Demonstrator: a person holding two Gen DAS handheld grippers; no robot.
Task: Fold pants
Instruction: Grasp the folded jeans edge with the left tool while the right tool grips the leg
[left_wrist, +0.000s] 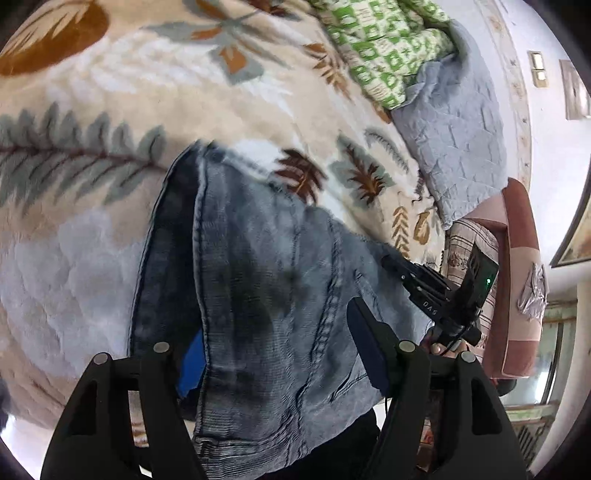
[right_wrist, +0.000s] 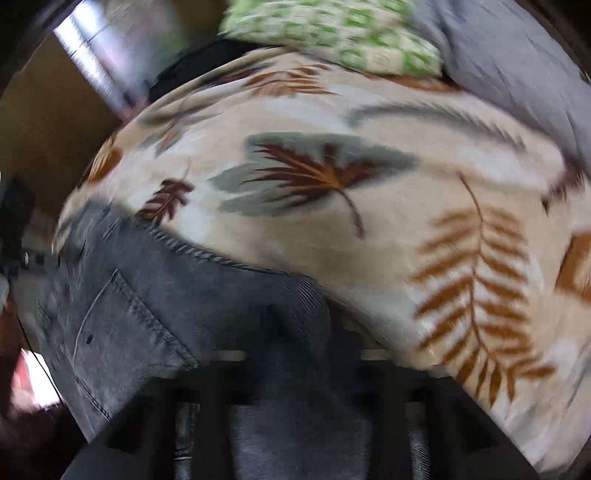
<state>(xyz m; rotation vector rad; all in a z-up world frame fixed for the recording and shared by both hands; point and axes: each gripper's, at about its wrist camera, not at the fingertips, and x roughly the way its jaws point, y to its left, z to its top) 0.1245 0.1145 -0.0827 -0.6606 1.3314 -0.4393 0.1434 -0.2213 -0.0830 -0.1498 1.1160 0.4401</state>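
Blue-grey jeans (left_wrist: 258, 280) lie on a leaf-patterned blanket (left_wrist: 110, 122) on a bed. In the left wrist view my left gripper (left_wrist: 280, 354) stands wide open, its fingers (left_wrist: 369, 343) on either side of the denim. My right gripper (left_wrist: 428, 284) shows at the jeans' right edge. In the blurred right wrist view the jeans (right_wrist: 155, 295), with a back pocket (right_wrist: 122, 332), fill the lower left. My right gripper (right_wrist: 291, 369) sits over the denim, which runs between its fingers; the blur hides whether it grips.
A green checked pillow (left_wrist: 384, 48) and a grey quilted cover (left_wrist: 454, 140) lie at the far end of the bed. A pink chair (left_wrist: 521, 280) stands beside the bed on the right. The blanket (right_wrist: 369, 229) stretches beyond the jeans.
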